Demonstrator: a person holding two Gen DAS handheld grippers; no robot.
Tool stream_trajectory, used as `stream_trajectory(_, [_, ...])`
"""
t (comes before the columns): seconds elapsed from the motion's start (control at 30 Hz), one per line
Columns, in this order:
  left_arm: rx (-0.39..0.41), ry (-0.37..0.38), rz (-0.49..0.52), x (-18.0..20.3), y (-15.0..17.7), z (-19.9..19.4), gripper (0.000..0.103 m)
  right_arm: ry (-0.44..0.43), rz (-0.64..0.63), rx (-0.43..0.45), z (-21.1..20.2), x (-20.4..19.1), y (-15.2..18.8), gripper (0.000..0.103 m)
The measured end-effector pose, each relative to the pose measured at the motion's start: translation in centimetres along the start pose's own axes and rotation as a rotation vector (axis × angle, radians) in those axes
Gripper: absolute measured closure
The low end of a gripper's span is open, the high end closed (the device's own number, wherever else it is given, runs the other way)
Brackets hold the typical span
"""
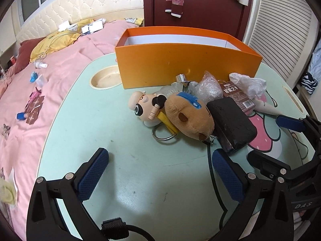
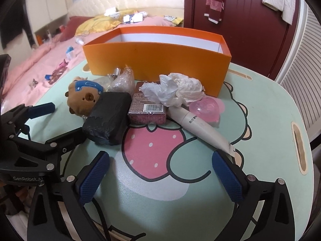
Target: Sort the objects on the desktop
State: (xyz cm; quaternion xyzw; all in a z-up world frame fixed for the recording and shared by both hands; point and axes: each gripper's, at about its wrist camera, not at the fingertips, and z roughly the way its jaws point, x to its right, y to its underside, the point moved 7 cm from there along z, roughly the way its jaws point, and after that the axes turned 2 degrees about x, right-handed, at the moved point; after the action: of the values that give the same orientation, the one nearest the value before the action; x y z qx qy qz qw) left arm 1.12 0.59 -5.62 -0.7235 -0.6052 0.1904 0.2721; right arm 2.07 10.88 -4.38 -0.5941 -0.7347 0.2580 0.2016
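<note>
Both tools released, nothing btwn the blue pads. Left tool [image 1: 160, 172] hangs over bare mint-green desk [image 1: 84, 108], near side, w/ the pile just beyond it. Right tool [image 2: 160, 172] sits over the pink strawberry print [image 2: 152, 146], also short of the pile.

Objects to sort lie in a clump mid-desk, in front of the open orange rectangular cardboard box [image 2: 156, 60] at the far edge. L to R: small cartoon figurine w/ cream cap [image 1: 140, 104], brown plush bear head w/ blue patch [image 2: 84, 96], black textured rectangular case [image 2: 108, 118] touching the bear, dark red card box w/ barcode [image 2: 147, 112], crumpled white tissue [image 2: 174, 90] resting on that box's far right corner, cream squeeze tube [image 2: 200, 126] angled toward near right, pink translucent round piece [image 2: 206, 108] just beyond the tube. Clear crinkled plastic wrap [image 2: 122, 82] and a silver-capped glass bottle [image 1: 180, 80] sit close against the orange box front.

Pink bedspread [image 1: 50, 84] to the left, small items scattered on it.
</note>
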Motion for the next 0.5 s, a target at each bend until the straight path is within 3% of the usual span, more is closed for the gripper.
stream_trajectory(0.5, [-0.001,-0.003,-0.005,0.16,-0.03,-0.2,0.0,-0.006,-0.007,-0.002,0.16,0.53,-0.25,0.0])
